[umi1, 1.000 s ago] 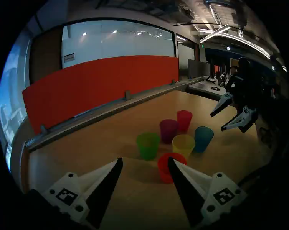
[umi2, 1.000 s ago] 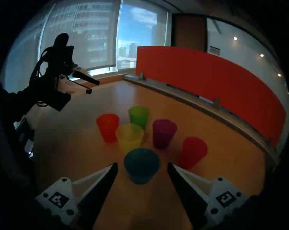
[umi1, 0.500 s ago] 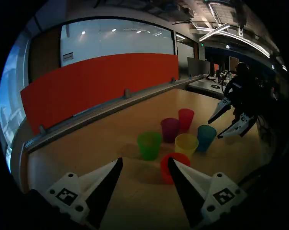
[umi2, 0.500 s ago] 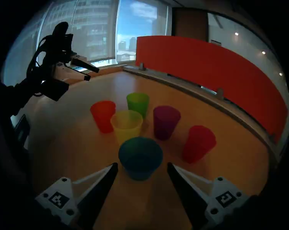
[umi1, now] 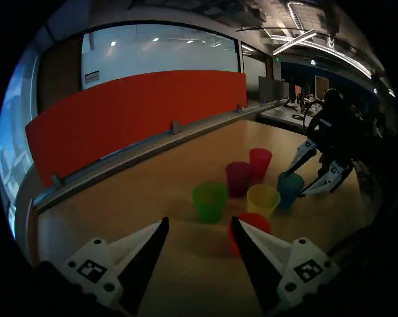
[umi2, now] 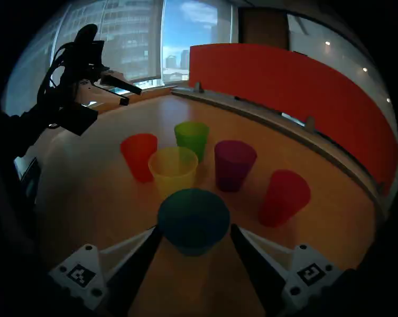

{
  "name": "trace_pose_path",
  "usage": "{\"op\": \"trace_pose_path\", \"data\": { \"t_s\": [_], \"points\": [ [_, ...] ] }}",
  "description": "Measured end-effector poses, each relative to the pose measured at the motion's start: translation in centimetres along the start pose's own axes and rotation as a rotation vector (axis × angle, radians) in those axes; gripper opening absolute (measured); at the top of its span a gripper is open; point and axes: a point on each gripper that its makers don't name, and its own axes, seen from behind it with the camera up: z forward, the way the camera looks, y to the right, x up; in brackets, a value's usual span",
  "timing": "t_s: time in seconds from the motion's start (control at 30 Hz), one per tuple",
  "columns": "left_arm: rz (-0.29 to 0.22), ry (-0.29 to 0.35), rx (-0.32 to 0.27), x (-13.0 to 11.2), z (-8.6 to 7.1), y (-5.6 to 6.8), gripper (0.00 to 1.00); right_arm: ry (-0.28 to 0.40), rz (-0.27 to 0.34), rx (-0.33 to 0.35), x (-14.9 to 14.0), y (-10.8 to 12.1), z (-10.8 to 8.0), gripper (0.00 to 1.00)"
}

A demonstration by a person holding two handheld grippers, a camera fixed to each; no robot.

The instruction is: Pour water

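Left gripper view: my left tongs [umi1: 199, 221] are apart with nothing between the fingers, low over the table [umi1: 146, 195]. Six cups on the table, one of each colour, all upright in a loose cluster ahead and to the right: green cup [umi1: 210, 201] nearest the centre, purple cup [umi1: 238, 178] behind it, red cup [umi1: 260, 161] farthest back, yellow cup [umi1: 263, 199], teal cup [umi1: 290, 187], and orange cup [umi1: 250, 228], which is closest to me and partly hidden by my right-hand finger. My right tongs [umi1: 294, 184] come in from the far right, fingers apart, one on each side of the teal cup. One long orange divider panel [umi1: 135, 111] runs along the table's far edge, with a glass wall above it and strip lights on the ceiling. Right gripper view: right tongs are apart and the teal cup sits right between the fingertips, rim close to both; can't tell if either finger touches it. Same six cups: yellow just behind teal, orange and green further back on the left, purple and red to the right. Left tongs are up top left, well clear of the cups, fingers apart, held by a dark-sleeved arm [umi2: 19, 137]. Big window [umi2: 193, 37] behind, buildings outside.
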Motion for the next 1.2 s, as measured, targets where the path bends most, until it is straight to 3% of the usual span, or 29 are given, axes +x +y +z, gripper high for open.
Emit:
{"op": "trace_pose_path", "data": {
  "t_s": [0.4,0.47,1.2],
  "points": [
    [0.003,0.003,0.003,0.4,1.0,-1.0,0.86,0.002,-0.009,0.018,0.3,0.0,1.8,0.99],
    [0.002,0.003,0.0,0.4,1.1,-1.0,0.86,0.002,-0.016,0.021,0.2,0.0,1.9,0.93],
    [0.003,-0.047,-0.051,-0.1,3.6,-0.8,0.86,0.03,-0.033,0.042,0.9,-0.4,0.9,0.9]
  ]
}}
